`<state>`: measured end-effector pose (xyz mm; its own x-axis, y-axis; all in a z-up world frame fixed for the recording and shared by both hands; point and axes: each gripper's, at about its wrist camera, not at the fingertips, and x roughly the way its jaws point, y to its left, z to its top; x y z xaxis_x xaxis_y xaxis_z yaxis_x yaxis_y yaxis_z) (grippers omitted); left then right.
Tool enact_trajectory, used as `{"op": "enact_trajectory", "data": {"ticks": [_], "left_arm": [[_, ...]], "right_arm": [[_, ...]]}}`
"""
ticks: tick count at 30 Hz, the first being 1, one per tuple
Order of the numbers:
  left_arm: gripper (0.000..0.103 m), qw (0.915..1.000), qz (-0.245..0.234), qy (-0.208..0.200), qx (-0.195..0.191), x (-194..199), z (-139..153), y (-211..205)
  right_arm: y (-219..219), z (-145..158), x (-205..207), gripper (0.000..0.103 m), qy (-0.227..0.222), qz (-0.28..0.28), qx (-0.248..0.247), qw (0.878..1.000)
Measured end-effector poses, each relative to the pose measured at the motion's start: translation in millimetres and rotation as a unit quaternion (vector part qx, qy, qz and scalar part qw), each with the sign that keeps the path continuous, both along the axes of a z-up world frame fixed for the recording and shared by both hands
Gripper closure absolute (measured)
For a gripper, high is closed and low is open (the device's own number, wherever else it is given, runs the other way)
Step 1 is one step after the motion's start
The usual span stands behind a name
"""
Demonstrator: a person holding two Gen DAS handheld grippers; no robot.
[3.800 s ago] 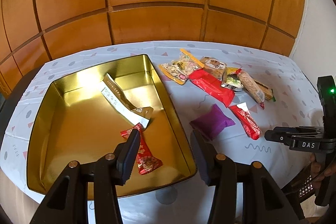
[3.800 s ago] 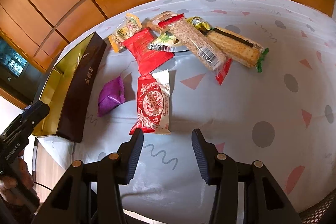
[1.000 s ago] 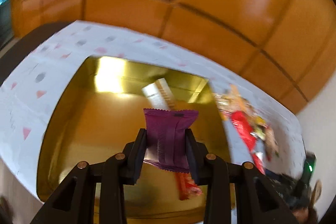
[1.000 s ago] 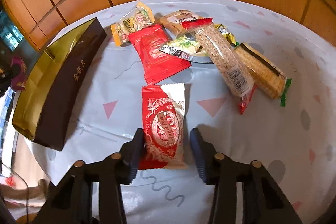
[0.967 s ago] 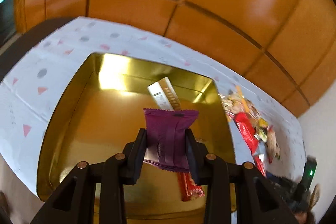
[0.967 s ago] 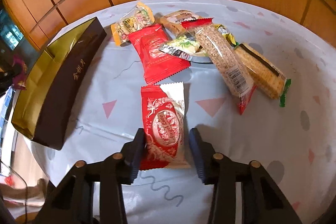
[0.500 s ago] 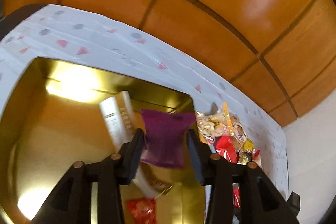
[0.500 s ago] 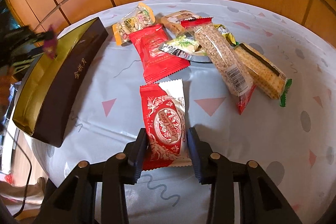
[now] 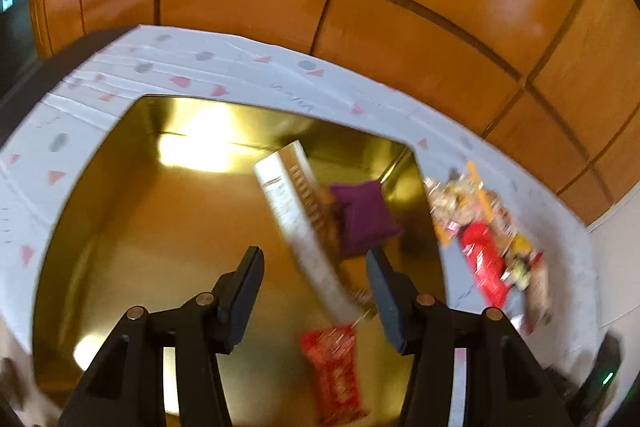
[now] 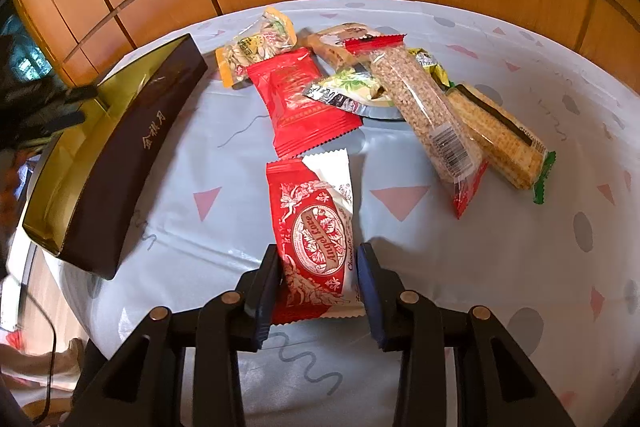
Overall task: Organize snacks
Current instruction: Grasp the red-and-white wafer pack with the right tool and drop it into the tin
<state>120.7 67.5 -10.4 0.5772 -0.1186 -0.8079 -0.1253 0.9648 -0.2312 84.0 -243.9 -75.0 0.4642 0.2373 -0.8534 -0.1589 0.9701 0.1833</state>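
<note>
The purple packet (image 9: 362, 217) lies loose inside the gold tin (image 9: 120, 227), leaning against a long white packet (image 9: 296, 215). My left gripper (image 9: 314, 259) hovers above the tin, its jaws opening with nothing between them. A red packet (image 9: 336, 367) rests on the tin floor nearer to me. On the tablecloth, a red and white chocolate packet (image 10: 316, 227) lies flat, and my right gripper (image 10: 318, 259) is shut on its near end, both pads against its sides.
The tin's dark outer wall (image 10: 132, 163) stands to the left of the right gripper. Behind the held packet are a red packet (image 10: 296, 103), a yellow seed bag (image 10: 256, 47), a cereal bar (image 10: 424, 115) and a cracker bar (image 10: 500, 139). Wooden panels close off the back.
The left jaws have spread and released the purple packet, which has dropped into the tin. The right jaws have narrowed slightly onto the red and white packet; that hand stayed still.
</note>
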Motion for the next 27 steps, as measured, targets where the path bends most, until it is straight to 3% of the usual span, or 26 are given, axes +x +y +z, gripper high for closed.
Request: {"op": "enact_trajectory", "data": {"ticks": [10,15,25,27], "left_arm": [[0.049,0.9998,0.008,0.011,0.014,-51.4,-10.7,12.6],[0.049,0.9996,0.014,0.010,0.025,-61.9,-10.5,15.9],[0.049,0.9993,0.030,0.002,0.023,-70.2,-8.0,26.2],[0.049,0.9993,0.030,0.002,0.022,-70.8,-8.3,26.8]], "right_arm": [[-0.5,0.9,1.3,0.070,0.013,-0.009,0.023,1.000],[19.7,16.4,-2.3,0.070,0.004,0.017,0.043,0.999],[97.2,59.0,9.9,0.069,0.012,0.095,0.156,0.983],[113.8,63.4,19.0,0.064,0.022,0.100,0.194,0.976]]}}
